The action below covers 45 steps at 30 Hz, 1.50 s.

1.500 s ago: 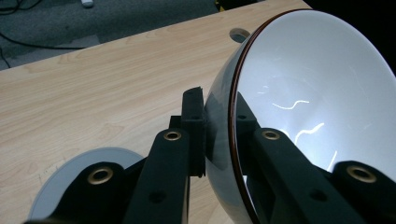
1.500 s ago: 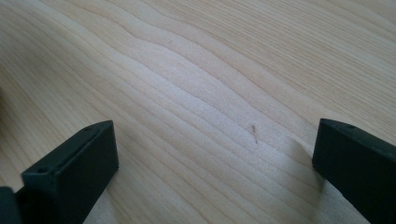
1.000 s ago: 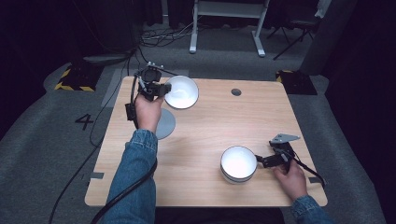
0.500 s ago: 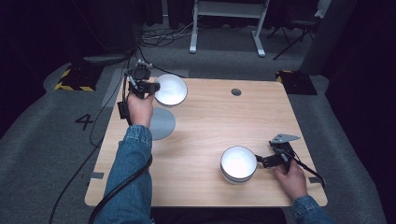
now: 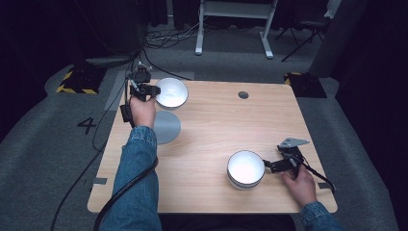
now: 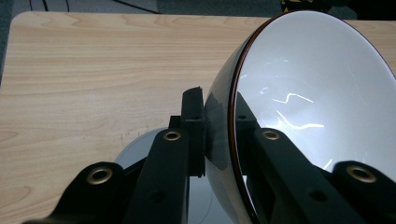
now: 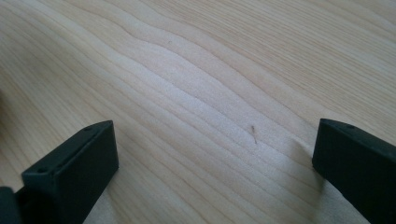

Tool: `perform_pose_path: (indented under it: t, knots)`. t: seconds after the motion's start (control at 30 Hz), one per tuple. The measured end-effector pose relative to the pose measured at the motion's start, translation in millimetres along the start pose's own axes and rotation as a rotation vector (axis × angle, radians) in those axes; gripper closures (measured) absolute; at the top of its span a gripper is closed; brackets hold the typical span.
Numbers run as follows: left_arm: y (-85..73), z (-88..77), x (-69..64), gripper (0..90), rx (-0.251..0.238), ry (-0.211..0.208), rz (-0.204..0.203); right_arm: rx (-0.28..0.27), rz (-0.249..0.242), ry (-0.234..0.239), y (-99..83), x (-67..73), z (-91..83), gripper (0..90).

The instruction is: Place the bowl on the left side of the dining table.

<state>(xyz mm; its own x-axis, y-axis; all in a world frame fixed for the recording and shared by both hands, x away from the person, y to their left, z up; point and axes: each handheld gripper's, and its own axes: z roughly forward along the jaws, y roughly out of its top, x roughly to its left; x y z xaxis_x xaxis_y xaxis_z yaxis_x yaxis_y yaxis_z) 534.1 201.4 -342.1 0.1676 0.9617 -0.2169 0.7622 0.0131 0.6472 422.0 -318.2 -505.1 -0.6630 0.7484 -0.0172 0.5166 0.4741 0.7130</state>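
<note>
Holding my left gripper (image 5: 153,90) pinched on the rim of a bowl (image 5: 172,92) over the table's (image 5: 216,125) far-left corner, right gripper (image 5: 267,166) spread beside a second bowl (image 5: 246,168).

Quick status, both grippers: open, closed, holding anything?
Left gripper: closed on the rim of the white bowl, one of its fingers inside, one outside.
Right gripper: open, holding nothing, over bare table.

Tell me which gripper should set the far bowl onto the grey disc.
Left. The left gripper is already clamped on the far bowl's rim, right beside the grey disc. The right gripper sits open by the near bowl.
</note>
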Motion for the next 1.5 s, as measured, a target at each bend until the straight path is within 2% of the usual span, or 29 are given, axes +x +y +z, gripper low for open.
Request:
perform_pose_path:
  t: [0.03, 0.33, 0.37, 0.4, 0.47, 0.53, 0.57, 0.6, 0.67, 0.7, 0.73, 0.77, 0.93, 1.13, 1.3, 1.33, 1.5]
  knots:
    - [-1.3, 1.6, 1.6, 81.2, 0.003, -0.003, -0.012, 0.0, 0.001, 0.0, 0.0, 0.1, 0.0, 0.5]
    - [-12.3, 15.3, 23.2, 81.2, 0.03, 0.003, -0.029, -0.002, -0.001, -0.001, 0.1, -0.1, 0.2, 0.5]
    - [-14.3, 17.9, 24.4, 81.3, 0.032, -0.004, -0.046, -0.001, 0.0, -0.001, 0.0, -0.1, 0.1, 0.5]
    - [-16.1, 20.0, 26.9, 81.3, 0.042, -0.006, -0.04, -0.002, -0.002, -0.002, 0.1, -0.2, 0.2, 0.5]
    - [-19.4, 24.2, 31.0, 81.2, 0.05, 0.001, -0.042, -0.002, -0.001, -0.001, 0.1, -0.1, 0.2, 0.5]
    - [-22.5, 28.1, 33.4, 81.2, 0.058, 0.002, -0.062, -0.002, -0.001, -0.002, 0.1, -0.2, 0.2, 0.5]
    - [-23.7, 29.9, 35.1, 81.2, 0.062, 0.006, -0.056, 0.0, -0.003, -0.003, 0.1, -0.4, 0.2, 0.5]
    - [-25.2, 31.6, 35.5, 81.2, 0.066, 0.006, -0.069, 0.0, -0.003, -0.002, 0.1, -0.4, 0.2, 0.5]
    - [-27.3, 34.4, 36.9, 81.3, 0.081, 0.016, -0.056, -0.001, -0.002, -0.002, 0.1, -0.3, 0.3, 0.5]
    - [-28.9, 36.3, 36.7, 81.2, 0.083, 0.008, -0.065, 0.0, -0.003, -0.003, 0.1, -0.3, 0.1, 0.5]
    - [-29.9, 37.0, 38.0, 81.2, 0.092, 0.023, -0.053, 0.0, -0.003, -0.003, 0.1, -0.4, 0.2, 0.5]
    - [-31.3, 38.3, 38.6, 81.2, 0.099, 0.014, -0.057, 0.0, -0.004, -0.003, 0.1, -0.4, 0.2, 0.5]
    - [-36.8, 43.5, 41.4, 81.2, 0.125, 0.033, -0.057, -0.001, -0.004, -0.002, 0.1, -0.4, 0.2, 0.5]
    - [-42.0, 49.0, 40.7, 81.1, 0.133, 0.057, -0.047, -0.001, -0.003, -0.002, 0.1, -0.3, 0.2, 0.5]
    - [-45.4, 54.1, 39.3, 81.2, 0.152, 0.047, -0.061, -0.001, -0.004, -0.002, 0.1, -0.4, 0.2, 0.5]
    - [-45.9, 54.9, 40.3, 81.2, 0.16, 0.055, -0.045, -0.001, -0.004, -0.002, 0.1, -0.4, 0.2, 0.5]
    - [-49.5, 58.8, 41.1, 81.3, 0.182, 0.059, -0.043, -0.001, -0.004, -0.002, 0.1, -0.4, 0.2, 0.5]
